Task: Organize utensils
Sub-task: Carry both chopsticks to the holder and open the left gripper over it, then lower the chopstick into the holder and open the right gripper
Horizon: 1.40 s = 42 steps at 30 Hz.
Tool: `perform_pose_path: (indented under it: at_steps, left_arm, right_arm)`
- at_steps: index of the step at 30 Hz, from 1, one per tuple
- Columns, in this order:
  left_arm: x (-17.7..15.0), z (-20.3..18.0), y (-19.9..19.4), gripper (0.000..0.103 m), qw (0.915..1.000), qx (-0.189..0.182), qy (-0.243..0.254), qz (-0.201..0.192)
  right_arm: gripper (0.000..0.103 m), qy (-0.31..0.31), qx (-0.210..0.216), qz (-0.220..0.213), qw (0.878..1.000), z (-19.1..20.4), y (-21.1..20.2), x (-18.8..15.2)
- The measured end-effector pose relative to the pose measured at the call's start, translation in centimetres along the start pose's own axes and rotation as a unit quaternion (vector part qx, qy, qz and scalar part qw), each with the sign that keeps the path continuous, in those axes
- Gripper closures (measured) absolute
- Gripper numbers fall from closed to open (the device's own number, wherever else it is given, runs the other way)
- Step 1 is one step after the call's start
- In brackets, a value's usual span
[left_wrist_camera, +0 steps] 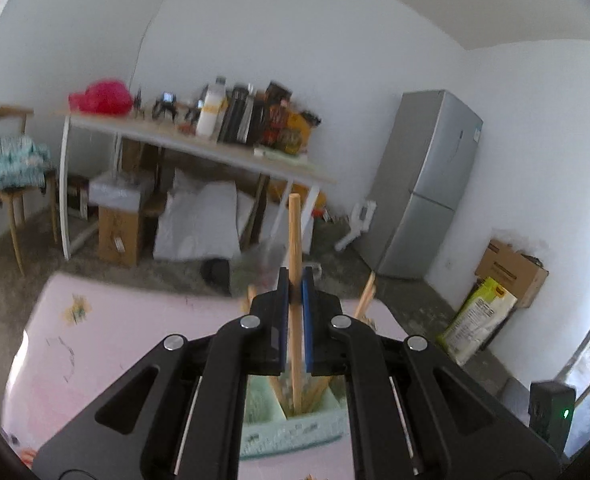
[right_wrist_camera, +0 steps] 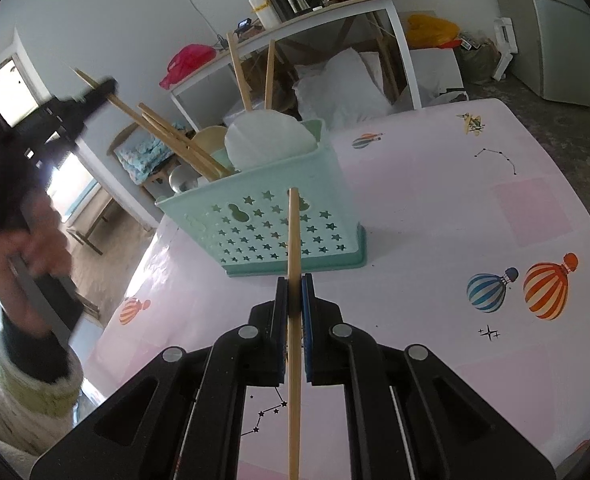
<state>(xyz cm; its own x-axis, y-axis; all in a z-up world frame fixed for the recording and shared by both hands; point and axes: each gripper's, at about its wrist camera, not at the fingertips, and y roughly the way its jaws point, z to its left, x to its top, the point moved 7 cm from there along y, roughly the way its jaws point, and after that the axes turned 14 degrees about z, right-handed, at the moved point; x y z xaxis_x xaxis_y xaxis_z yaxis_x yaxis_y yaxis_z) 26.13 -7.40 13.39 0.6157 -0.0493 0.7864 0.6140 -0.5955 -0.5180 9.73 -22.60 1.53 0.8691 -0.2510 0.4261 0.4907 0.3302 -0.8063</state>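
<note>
Pinching a wooden chopstick (left_wrist_camera: 295, 240), the left hand-held gripper (left_wrist_camera: 295, 284); the right hand-held gripper (right_wrist_camera: 294, 292) clamps another chopstick (right_wrist_camera: 294, 236).

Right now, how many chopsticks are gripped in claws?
2. One chopstick in the left claw, reaching down to the basket; a second chopstick in the right claw, short of it. Basket holds more.

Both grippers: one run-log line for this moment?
left gripper: shut on chopstick, above basket | right gripper: shut on second chopstick, short of basket
</note>
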Motion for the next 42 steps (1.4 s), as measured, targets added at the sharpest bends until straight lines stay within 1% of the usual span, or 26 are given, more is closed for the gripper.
perform_pose_path:
  at_steps: [2,4,6,8,10,11,12,14,18,21,23,28,30,31,33,35,37,42]
  left_arm:
    - [-1.1,0.6,0.4,0.098,0.9998,-0.003,-0.012,0.012]
    - [-1.9,1.2,-0.1,0.092,0.9997,-0.007,-0.018,0.014]
    - [-2.4,1.9,-0.7,0.068,0.9997,-0.003,-0.021,0.011]
    - [-3.0,2.3,-1.6,0.058,0.9997,0.002,-0.022,0.009]
    - [-3.6,2.6,-2.5,0.05,0.9997,0.008,-0.02,0.01]
    - [-3.9,2.6,-3.0,0.043,0.9997,0.011,-0.019,0.01]
    - [-4.4,2.9,-3.7,0.039,0.9997,0.015,-0.019,0.009]
    - [-5.3,3.2,-4.4,0.034,0.9995,0.021,-0.017,0.013]
    - [-8.0,4.3,-5.6,0.021,0.998,0.047,-0.017,0.037]
    - [-10.1,5.1,-6.2,0.017,0.9959,0.066,-0.021,0.058]
    - [-11.5,5.8,-6.8,0.014,0.9939,0.083,-0.027,0.068]
    - [-13.8,7.2,-8.1,0.009,0.9889,0.119,-0.046,0.077]
    - [-14.6,7.6,-8.4,0.008,0.9855,0.141,-0.056,0.076]
    - [-14.8,7.7,-8.6,0.008,0.9833,0.154,-0.063,0.074]
    - [-15.4,8.2,-8.9,0.008,0.9806,0.165,-0.075,0.073]
    - [-15.7,8.4,-8.9,0.008,0.9792,0.168,-0.082,0.079]
    - [-15.8,8.7,-8.8,0.008,0.9777,0.173,-0.086,0.083]
    - [-15.8,8.7,-8.6,0.008,0.9749,0.188,-0.083,0.085]
  right_arm:
    - [0.096,-0.001,-0.002,0.0,1.0,0.1,0.0,0.1]
    - [0.096,-0.002,-0.003,-0.002,1.0,0.2,-0.1,0.2]
    - [0.096,-0.003,-0.005,-0.005,1.0,0.3,-0.3,0.3]
    - [0.096,-0.006,-0.006,-0.01,1.0,0.5,-0.6,0.6]
    - [0.096,-0.01,-0.006,-0.018,1.0,0.9,-1.1,1.0]
    - [0.096,-0.013,-0.005,-0.025,1.0,1.2,-1.5,1.3]
    - [0.096,-0.019,-0.004,-0.034,0.999,1.6,-2.0,1.7]
    - [0.096,-0.03,-0.002,-0.051,0.998,2.3,-3.1,2.5]
    - [0.096,-0.061,0.001,-0.104,0.993,4.6,-6.1,5.2]
    - [0.096,-0.088,0.003,-0.147,0.985,6.7,-8.4,7.9]
    - [0.096,-0.101,0.002,-0.164,0.981,7.7,-9.4,9.2]
    - [0.096,-0.131,0.004,-0.192,0.973,10.3,-11.1,12.5]
    - [0.096,-0.135,0.003,-0.201,0.97,10.9,-11.4,13.5]
    - [0.096,-0.137,0.001,-0.207,0.969,11.1,-11.5,14.1]
    - [0.096,-0.139,-0.015,-0.218,0.966,11.2,-11.5,15.1]
    - [0.096,-0.14,-0.024,-0.22,0.965,11.3,-10.6,15.5]
    - [0.096,-0.14,-0.027,-0.212,0.967,11.0,-9.2,15.6]
    - [0.096,-0.132,-0.041,-0.172,0.975,9.2,-4.5,14.5]
